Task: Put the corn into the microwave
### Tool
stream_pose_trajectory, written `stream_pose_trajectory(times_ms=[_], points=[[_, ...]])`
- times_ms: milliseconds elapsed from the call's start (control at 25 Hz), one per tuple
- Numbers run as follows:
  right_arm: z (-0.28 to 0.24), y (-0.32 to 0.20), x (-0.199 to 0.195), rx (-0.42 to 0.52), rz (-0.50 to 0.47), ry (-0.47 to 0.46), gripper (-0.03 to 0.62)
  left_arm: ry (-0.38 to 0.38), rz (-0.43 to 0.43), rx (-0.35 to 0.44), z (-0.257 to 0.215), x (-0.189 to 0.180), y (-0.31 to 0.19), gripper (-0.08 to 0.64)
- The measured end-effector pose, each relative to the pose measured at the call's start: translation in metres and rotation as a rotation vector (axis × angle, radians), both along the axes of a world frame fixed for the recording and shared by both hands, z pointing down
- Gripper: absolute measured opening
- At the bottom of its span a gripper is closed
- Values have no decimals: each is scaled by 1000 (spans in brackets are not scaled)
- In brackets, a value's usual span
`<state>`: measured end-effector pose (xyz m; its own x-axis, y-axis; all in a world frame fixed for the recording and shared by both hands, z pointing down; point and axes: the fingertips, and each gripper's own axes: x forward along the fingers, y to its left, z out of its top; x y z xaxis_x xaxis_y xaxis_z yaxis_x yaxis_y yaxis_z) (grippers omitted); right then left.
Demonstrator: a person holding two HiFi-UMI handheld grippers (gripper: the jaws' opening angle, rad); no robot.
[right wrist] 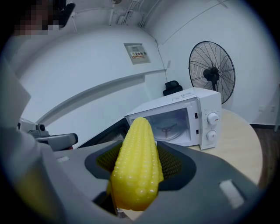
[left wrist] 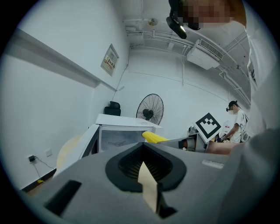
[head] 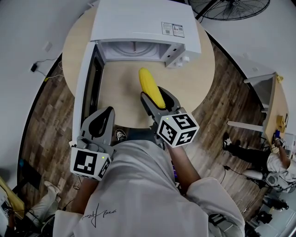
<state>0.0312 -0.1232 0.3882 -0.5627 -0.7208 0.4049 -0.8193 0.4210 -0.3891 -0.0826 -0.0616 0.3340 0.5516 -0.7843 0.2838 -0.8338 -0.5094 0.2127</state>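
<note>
The head view looks steeply down from above the person's shoulders onto the round table (head: 203, 88). The microwave (head: 143, 23) sits at the top edge, and the left gripper (head: 107, 113) and right gripper (head: 155, 95) are close under the lens. The left gripper view rides low behind its jaws and faces roughly level across the table toward the microwave's open front, some way off. The right gripper view rides behind its own jaws, nearer the microwave and facing its opening, with the corn (right wrist: 136, 166) filling the foreground. All three views share the microwave, the corn and the fan (head: 231, 8).
</note>
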Motion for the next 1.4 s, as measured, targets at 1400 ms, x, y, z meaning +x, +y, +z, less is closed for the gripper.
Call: stream_pose_trajectory(times_ms=[1400], points=[[50,-60,-11,-30,-54,84,260,-14,-28,-66,17,1,-5,-11]])
